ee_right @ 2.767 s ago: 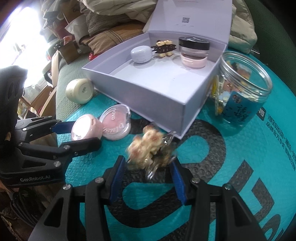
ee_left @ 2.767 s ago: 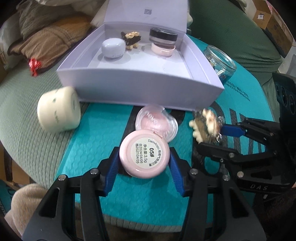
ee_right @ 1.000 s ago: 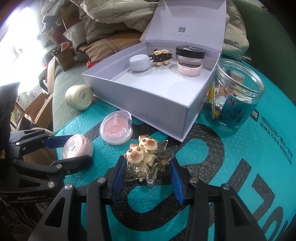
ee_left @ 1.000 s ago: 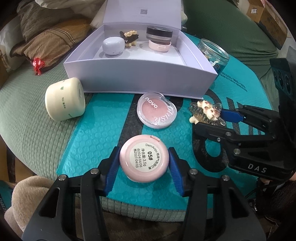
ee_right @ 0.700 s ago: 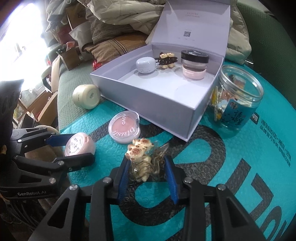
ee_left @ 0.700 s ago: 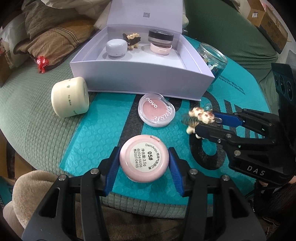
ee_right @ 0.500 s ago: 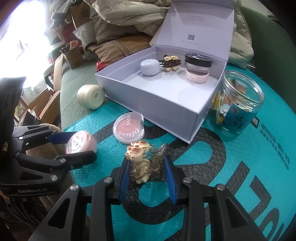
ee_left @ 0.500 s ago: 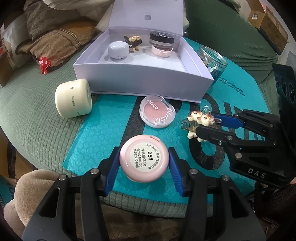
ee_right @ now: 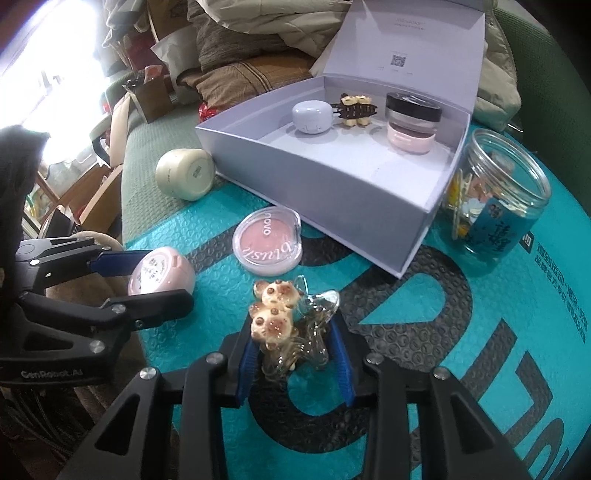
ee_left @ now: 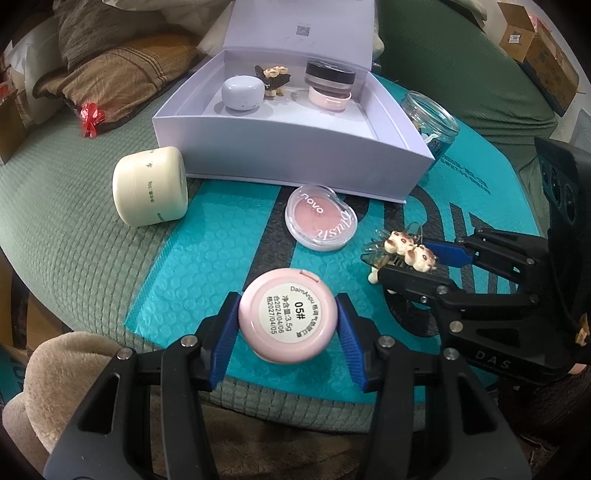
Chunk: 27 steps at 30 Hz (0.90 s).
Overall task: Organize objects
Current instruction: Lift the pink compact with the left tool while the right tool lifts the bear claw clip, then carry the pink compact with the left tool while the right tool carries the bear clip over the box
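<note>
- My left tongs (ee_left: 287, 323) grip a round pink compact (ee_left: 287, 319) between their blue pads, label side facing the camera with "05#" printed on it; it is held above the near edge of the teal bubble mailer (ee_left: 207, 266).
- My right tongs (ee_right: 293, 345) are closed on a clear hair claw clip (ee_right: 291, 325) topped with 2 cream bear faces, held just above the mailer.
- From the left wrist view, the clip (ee_left: 400, 253) and the right tongs (ee_left: 410, 264) sit to the right of the compact, near it but apart.
- A blush compact (ee_left: 320, 218) with a clear lid, marked "novo" and "blush", lies flat on the mailer between the 2 held items and the box, just beside the box's front wall.
- The open lavender box (ee_left: 291, 162) stands behind it with its lid (ee_left: 301, 31) raised upright. Inside, along the back wall, I see a white rounded case (ee_left: 243, 92), a brown bear hair clip (ee_left: 273, 77) and a black-lidded jar (ee_left: 330, 79) stacked on a pink compact (ee_left: 330, 100).
- A cream jar (ee_left: 151, 190) lies on its side on the green quilted cover (ee_left: 55, 206), near the box's left front corner.
- An open clear plastic jar (ee_right: 495, 199) with a blue label, holding small items, stands upright at the box's right side.
</note>
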Each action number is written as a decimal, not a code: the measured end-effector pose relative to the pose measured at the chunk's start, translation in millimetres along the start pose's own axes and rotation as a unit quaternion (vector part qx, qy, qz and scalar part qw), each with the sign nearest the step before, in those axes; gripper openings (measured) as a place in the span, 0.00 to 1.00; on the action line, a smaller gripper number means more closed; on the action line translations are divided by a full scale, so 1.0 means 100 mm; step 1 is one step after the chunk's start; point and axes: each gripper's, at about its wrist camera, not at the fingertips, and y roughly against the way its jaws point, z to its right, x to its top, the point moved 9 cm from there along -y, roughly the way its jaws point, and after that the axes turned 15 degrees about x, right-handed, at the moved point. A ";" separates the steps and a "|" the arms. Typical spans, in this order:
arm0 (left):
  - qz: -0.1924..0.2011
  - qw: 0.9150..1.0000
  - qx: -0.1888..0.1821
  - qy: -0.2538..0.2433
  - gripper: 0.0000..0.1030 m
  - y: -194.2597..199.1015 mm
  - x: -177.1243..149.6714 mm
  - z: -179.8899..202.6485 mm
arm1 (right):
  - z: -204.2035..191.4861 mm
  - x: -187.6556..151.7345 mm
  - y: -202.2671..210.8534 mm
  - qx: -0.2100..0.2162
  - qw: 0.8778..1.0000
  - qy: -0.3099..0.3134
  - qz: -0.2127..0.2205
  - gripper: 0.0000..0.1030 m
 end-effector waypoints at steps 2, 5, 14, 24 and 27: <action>0.001 1.000 0.002 -0.001 0.48 0.01 0.01 -0.01 | -0.02 0.02 0.02 0.000 1.000 0.005 -0.001 0.35; 0.001 1.000 0.004 -0.004 0.48 0.03 0.01 -0.02 | -0.07 0.07 0.07 0.001 1.000 0.013 0.003 0.35; 0.018 1.000 0.021 -0.001 0.48 0.21 0.09 -0.16 | -0.34 0.26 0.19 0.016 0.999 0.048 0.017 0.35; 0.038 0.998 0.045 0.003 0.48 0.41 0.20 -0.33 | -0.64 0.52 0.28 0.029 0.995 0.092 0.030 0.35; 0.043 0.998 0.052 0.005 0.48 0.46 0.24 -0.39 | -0.71 0.59 0.29 0.031 0.993 0.104 0.034 0.35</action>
